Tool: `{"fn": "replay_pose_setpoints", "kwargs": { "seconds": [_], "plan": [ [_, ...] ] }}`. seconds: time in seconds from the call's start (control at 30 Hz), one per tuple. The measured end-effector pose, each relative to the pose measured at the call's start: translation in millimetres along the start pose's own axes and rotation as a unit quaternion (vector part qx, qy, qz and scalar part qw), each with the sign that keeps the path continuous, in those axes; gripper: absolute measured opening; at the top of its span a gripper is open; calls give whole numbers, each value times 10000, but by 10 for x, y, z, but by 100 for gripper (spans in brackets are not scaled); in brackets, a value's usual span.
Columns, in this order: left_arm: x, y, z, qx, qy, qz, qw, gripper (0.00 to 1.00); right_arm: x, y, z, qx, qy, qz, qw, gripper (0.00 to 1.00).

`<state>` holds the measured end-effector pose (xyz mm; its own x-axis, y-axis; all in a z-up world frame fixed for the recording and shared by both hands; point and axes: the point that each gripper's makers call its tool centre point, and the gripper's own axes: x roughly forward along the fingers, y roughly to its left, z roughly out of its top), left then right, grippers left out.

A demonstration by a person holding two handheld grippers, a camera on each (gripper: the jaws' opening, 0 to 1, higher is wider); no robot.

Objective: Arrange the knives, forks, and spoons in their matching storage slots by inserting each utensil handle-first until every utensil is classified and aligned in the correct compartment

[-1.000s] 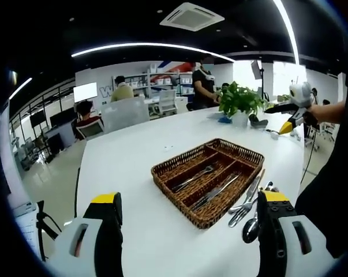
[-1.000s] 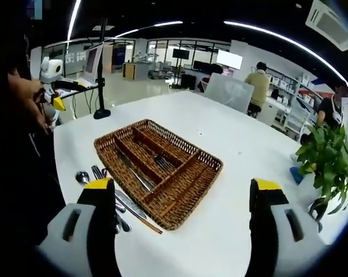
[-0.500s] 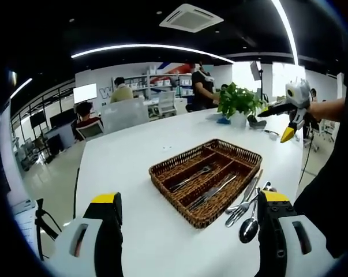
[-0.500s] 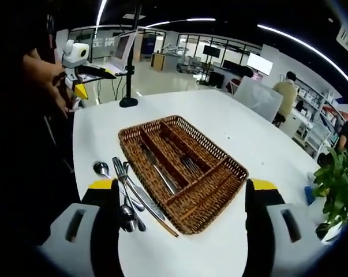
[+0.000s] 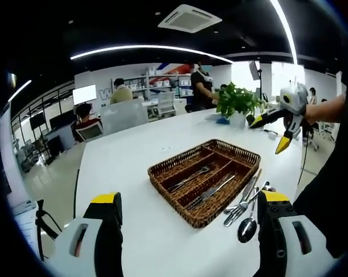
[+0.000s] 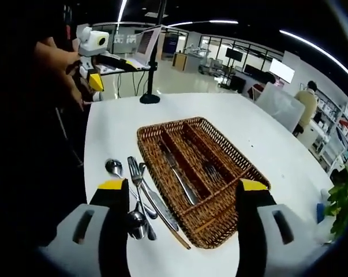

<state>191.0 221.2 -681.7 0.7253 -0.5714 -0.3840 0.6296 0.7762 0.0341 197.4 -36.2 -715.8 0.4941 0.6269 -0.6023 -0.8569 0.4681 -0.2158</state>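
A brown wicker tray (image 5: 204,219) with several compartments lies on the white table (image 5: 127,167). A fork (image 5: 191,178) lies in one slot and knives (image 5: 213,191) in the slot beside it. Loose knives, forks and spoons (image 5: 246,203) lie on the table against the tray's side. My left gripper (image 5: 188,231) is open and bare, low before the tray. In the right gripper view the tray (image 6: 238,154) holds a knife (image 6: 179,176) and a fork (image 6: 211,170). The loose utensils (image 6: 143,196) lie left of it. My right gripper (image 6: 183,228) is open, hovering over them and the tray's near corner.
A potted plant (image 5: 240,104) stands at the table's far end. The table edge (image 6: 90,173) runs close to the loose utensils, with the person's body beside it. People sit at desks beyond. A stand with a screen (image 6: 150,69) is on the floor past the table.
The right gripper has swung toward the loose utensils, so tray and utensils look nearer in its view. In the left gripper view it has dropped and tipped downward. The left gripper barely moved.
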Motion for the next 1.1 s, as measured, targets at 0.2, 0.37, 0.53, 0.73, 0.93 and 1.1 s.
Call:
{"fn": "replay_pose_setpoints", "kwargs": {
  "seconds": [0.2,0.37,0.53,0.73,0.93,1.1],
  "plan": [
    [-15,-13,-14,-18,-12,2,10000,99,143,193,-20,-133,36,331,9994,65],
    [-38,-11,-38,-59,-18,29,10000,99,285,331,-80,-170,-2,600,9981,52],
    [-44,-32,-51,-61,-11,12,10000,99,423,396,-141,-212,79,724,9971,51],
    [-59,-47,-81,-88,14,10,10000,99,591,511,-256,-527,172,921,9942,43],
    [-71,-49,-98,-131,21,23,9999,99,748,673,-387,-666,382,1183,9900,33],
    [-102,-60,-142,-152,69,20,9999,99,877,776,-496,-757,522,1381,9861,29]
  ]
}}
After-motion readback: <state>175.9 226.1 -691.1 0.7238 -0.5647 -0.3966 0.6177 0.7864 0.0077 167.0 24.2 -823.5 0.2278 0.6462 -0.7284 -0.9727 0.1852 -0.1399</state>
